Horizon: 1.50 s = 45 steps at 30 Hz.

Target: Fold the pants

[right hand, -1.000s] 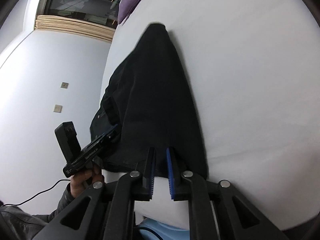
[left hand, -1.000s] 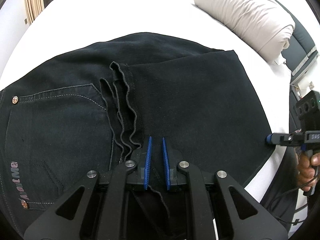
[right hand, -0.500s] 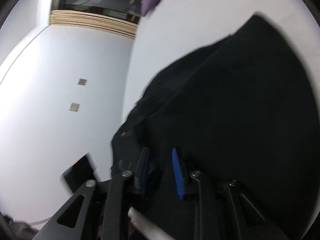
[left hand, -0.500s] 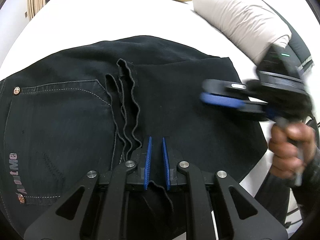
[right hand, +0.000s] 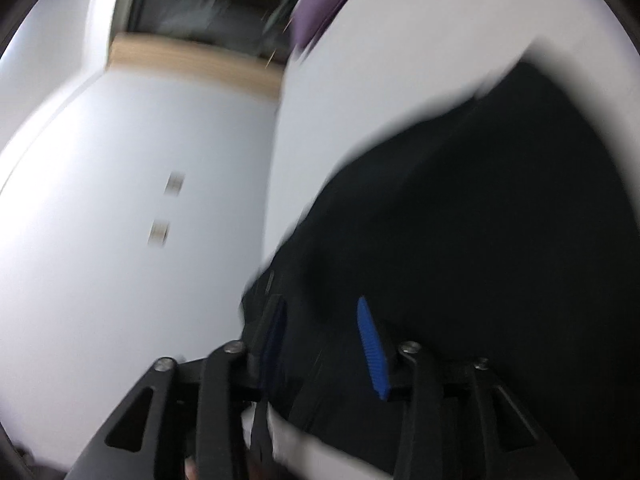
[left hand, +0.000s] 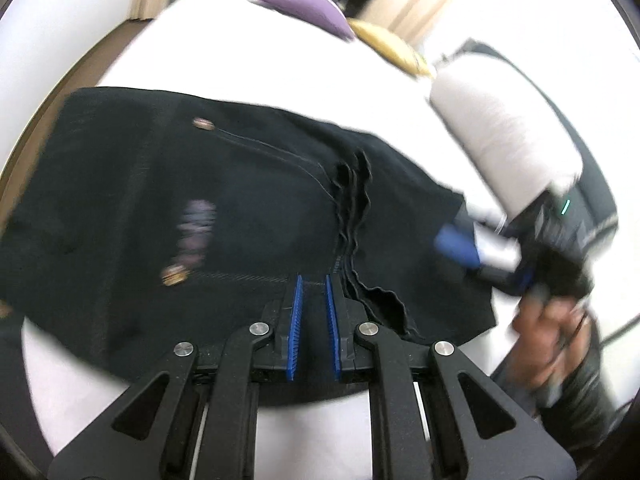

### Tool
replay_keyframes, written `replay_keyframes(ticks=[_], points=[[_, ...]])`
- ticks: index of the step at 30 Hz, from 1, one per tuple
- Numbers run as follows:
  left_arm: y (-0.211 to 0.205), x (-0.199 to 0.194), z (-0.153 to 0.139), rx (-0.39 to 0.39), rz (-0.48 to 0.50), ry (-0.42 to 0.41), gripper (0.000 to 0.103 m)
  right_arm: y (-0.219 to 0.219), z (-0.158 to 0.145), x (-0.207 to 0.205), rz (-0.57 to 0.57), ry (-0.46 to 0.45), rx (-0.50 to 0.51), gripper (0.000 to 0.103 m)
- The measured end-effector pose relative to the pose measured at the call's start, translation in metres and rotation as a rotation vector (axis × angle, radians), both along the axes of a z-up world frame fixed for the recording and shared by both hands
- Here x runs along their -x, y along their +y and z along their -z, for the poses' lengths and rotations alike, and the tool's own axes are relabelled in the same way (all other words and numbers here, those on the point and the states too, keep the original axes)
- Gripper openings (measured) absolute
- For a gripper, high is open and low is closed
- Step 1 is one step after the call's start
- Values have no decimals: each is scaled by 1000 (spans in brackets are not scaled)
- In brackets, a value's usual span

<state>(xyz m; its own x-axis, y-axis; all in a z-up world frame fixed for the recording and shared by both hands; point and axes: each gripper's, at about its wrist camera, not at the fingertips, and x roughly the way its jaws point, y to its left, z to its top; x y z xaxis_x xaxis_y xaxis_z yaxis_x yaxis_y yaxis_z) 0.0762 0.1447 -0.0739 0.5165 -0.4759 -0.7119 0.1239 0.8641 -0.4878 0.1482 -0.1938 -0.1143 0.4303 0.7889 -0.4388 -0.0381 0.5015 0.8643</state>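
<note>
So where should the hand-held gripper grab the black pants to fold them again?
Probably the right-hand folded edge of the pants, coming in from the right. It lies flat near the right hand-held gripper, whose jaws are open over the cloth.

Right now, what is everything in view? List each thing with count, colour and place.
Black denim pants: one, black, spread across the bed.
White bed sheet: one, white, under the pants.
Purple cushion: one, purple, far end.
Yellow cushion: one, yellow, beside the purple one.
Pale rolled duvet: one, off-white, bed's right side.
Left hand-held gripper: blue pads, over the pants' near edge.
Right hand-held gripper: blue pads, open, over the pants.
</note>
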Motion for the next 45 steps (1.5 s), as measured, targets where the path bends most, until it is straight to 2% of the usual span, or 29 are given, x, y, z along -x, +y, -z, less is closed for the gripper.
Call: replay_keyframes(ticks=[2,3,4,5,6,8,10,11,14,16,20,23,28,31,32,34,35,36,38,40,45], points=[[24,14,-6,47,-59,1,24,18,14,2,-40,26,26,43],[35,22,-9,80,-91,3,48,21,25,-1,-25,69,40,40],[50,31,-10,125,-134,0,81,17,32,-3,3,90,23,34],[68,43,-12,165,-198,-14,89,9,36,-5,41,99,-5,33],[80,50,-14,185,-252,-29,91,-6,35,-7,114,105,-8,33],[109,60,-10,248,-327,-18,91,-26,30,-7,213,119,-3,36],[126,64,-2,314,-383,4,91,-39,16,-3,277,111,1,48],[137,66,6,368,-420,32,91,-40,8,-1,276,89,-2,48],[148,62,21,448,-444,100,91,-18,-7,7,205,40,-65,49],[150,61,26,466,-451,118,91,-3,-6,10,169,36,-94,49],[162,54,47,569,-481,152,91,11,7,10,116,68,-149,49],[172,50,55,655,-520,156,91,0,14,14,112,88,-193,49],[188,40,66,718,-531,134,90,-2,16,13,117,93,-229,49],[201,39,71,775,-547,130,87,-1,16,18,104,95,-216,49],[204,40,71,776,-550,136,82,0,15,16,97,97,-203,49],[202,39,72,772,-553,149,51,3,13,10,87,104,-181,49],[204,41,73,774,-549,162,42,5,13,8,82,110,-171,49],[205,41,73,777,-541,169,28,6,12,5,75,117,-154,49],[199,37,66,735,-524,162,27,11,9,0,55,125,-107,47],[189,33,50,661,-495,125,22,21,6,-8,8,132,-47,40],[177,29,14,523,-429,45,19,45,0,-31,-92,135,109,21]])
